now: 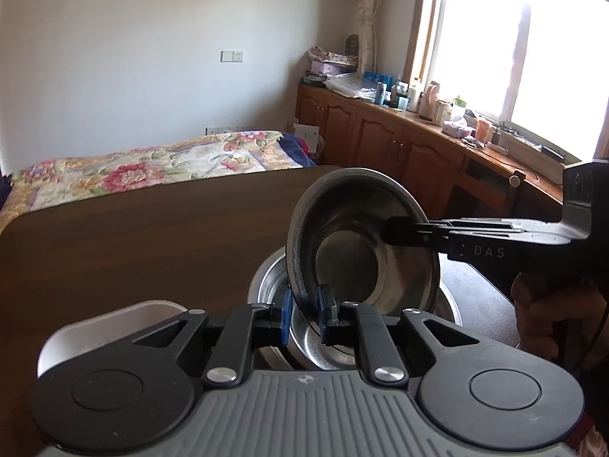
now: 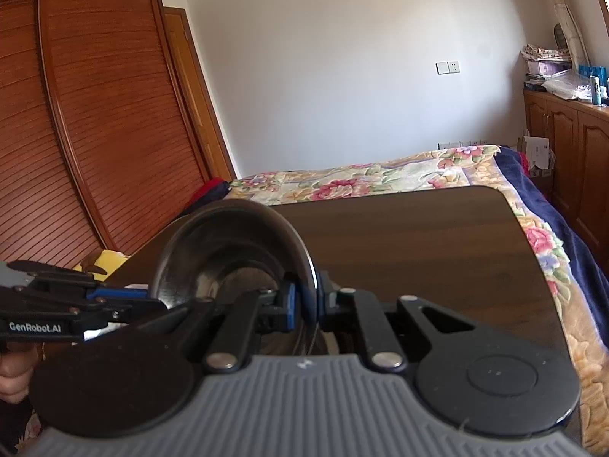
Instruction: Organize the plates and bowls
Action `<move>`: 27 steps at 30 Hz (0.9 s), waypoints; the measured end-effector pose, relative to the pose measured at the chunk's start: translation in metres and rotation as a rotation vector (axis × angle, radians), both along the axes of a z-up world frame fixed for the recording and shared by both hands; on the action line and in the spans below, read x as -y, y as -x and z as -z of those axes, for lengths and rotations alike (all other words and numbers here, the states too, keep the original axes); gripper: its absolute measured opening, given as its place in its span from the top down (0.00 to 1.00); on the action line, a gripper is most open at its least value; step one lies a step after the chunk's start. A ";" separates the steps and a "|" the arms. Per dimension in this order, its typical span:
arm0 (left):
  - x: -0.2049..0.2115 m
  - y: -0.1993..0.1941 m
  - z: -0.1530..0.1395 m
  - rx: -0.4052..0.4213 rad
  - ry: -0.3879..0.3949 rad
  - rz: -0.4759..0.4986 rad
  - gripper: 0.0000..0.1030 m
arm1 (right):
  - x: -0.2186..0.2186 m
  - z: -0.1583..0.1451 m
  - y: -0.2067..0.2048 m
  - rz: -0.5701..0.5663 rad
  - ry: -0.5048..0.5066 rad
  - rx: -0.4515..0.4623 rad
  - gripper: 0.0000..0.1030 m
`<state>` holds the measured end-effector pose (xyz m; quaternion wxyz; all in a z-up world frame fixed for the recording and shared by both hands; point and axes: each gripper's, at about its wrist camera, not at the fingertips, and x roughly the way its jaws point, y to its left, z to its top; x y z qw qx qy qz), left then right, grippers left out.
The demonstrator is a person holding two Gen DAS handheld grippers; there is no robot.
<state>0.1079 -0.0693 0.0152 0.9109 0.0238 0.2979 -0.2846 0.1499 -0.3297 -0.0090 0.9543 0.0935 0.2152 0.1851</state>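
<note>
A steel bowl (image 1: 342,259) hangs tilted on its side above the dark wooden table (image 1: 133,236). My left gripper (image 1: 304,304) is shut on its lower rim with the blue pads either side. My right gripper (image 1: 396,232) reaches in from the right and is shut on the opposite rim. Right below the bowl, a stack of steel bowls (image 1: 266,278) rests on the table. In the right wrist view the same bowl (image 2: 228,251) stands on edge between my right gripper (image 2: 304,301) and the left gripper (image 2: 152,301), which comes in from the left.
A rectangular steel tray (image 1: 106,327) lies on the table left of the stack. A bed with a floral quilt (image 1: 152,163) sits beyond the table's far edge. Wooden cabinets (image 1: 380,141) run under the window, and a wardrobe (image 2: 95,114) stands at the left.
</note>
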 end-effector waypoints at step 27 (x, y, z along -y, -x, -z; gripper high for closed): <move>0.004 0.008 0.018 -0.029 -0.011 -0.040 0.83 | -0.026 0.018 0.009 0.025 0.196 0.065 0.80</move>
